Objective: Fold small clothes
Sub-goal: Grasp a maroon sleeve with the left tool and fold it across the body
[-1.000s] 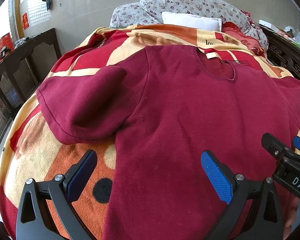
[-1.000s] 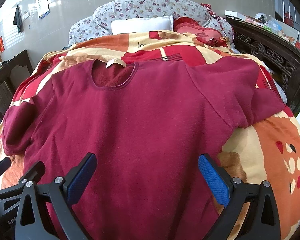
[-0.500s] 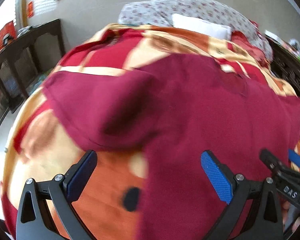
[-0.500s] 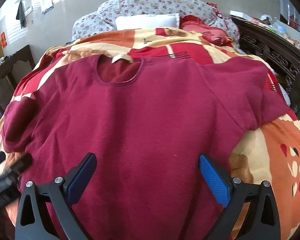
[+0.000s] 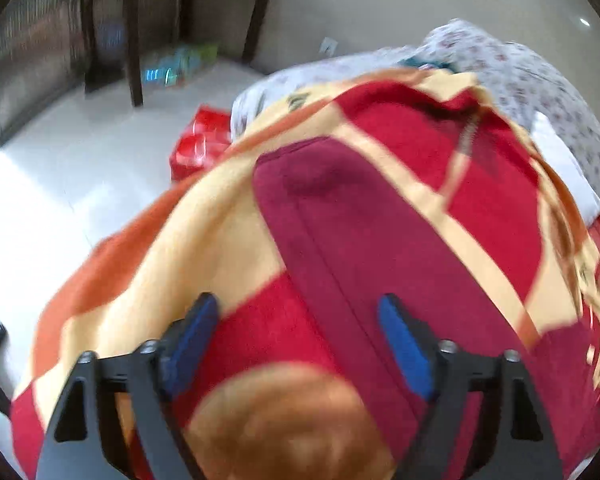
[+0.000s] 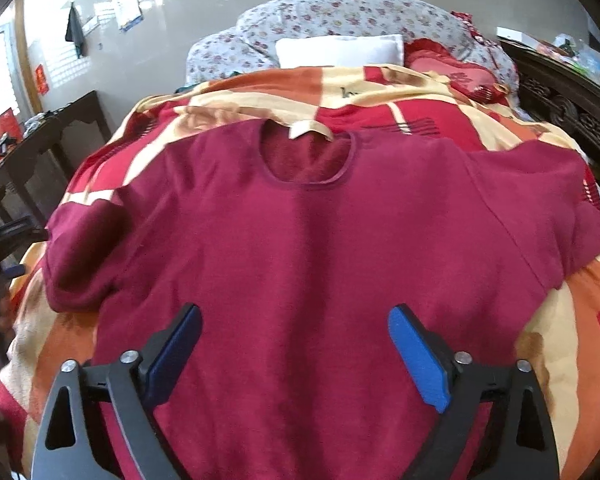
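Across the bed, we are looking at a maroon shirt [image 6: 300, 248] lying flat and face up on a blanket [image 6: 236, 92] patterned in red, orange and cream. From the right wrist view, its round neckline with a pale label is pointing toward twelve o'clock, one sleeve is spreading out toward nine o'clock and the other toward three o'clock, where it is draping over the blanket's edge. We are holding the right gripper [image 6: 296, 356] above the lower body of the shirt, its blue-padded fingers [image 6: 418, 362] spread wide and gripping nothing; whether the tips are touching the cloth we cannot tell. At twelve o'clock beyond the blanket, a white pillow [image 6: 340, 50] is resting against a floral quilt [image 6: 340, 12], and a dark wooden table [image 6: 48, 136] is standing at nine o'clock. Part of the left gripper is showing as a dark shape at that same edge. In the blurred left wrist view, we are holding the left gripper [image 5: 296, 344] over the shirt's sleeve, which is running from between the fingers up toward twelve o'clock, its cuff end lying on the blanket. Those fingers are also parted and clasping nothing. At ten o'clock a red package [image 5: 198, 142] is sitting on the pale tiled floor [image 5: 60, 184] just beside the bed.
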### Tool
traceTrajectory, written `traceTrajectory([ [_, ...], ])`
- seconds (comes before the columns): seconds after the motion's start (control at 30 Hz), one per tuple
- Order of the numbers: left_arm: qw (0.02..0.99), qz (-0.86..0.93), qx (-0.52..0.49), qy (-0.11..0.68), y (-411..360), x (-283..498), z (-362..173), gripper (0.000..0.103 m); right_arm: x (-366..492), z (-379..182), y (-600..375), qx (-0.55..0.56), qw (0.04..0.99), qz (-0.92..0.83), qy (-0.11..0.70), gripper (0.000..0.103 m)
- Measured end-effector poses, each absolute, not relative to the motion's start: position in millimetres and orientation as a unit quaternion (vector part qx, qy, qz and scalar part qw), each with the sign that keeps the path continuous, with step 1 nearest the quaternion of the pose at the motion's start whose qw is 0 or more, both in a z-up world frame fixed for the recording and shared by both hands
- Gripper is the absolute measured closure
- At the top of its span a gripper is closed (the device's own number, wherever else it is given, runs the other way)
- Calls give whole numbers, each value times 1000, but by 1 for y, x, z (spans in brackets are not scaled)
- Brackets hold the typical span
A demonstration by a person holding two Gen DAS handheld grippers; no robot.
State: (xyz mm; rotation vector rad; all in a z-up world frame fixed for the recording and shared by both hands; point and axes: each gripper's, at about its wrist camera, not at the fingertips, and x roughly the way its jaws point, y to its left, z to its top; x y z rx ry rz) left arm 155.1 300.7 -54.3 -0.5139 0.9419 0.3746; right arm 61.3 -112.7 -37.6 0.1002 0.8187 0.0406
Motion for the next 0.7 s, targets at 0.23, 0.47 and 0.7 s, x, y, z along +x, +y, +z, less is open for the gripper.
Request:
traceTrajectory([
  [0.23, 860, 192, -194, 431, 292, 178, -61, 89, 69, -43, -107, 48, 910, 44, 409, 23],
  [0.47, 912, 96, -208, 341, 257, 146, 28, 96, 66, -35, -123, 74, 915, 44, 395, 23],
  [0.7, 945, -57, -147, 286, 136, 100, 120, 96, 58, -24, -154, 114, 915, 34, 385, 24],
])
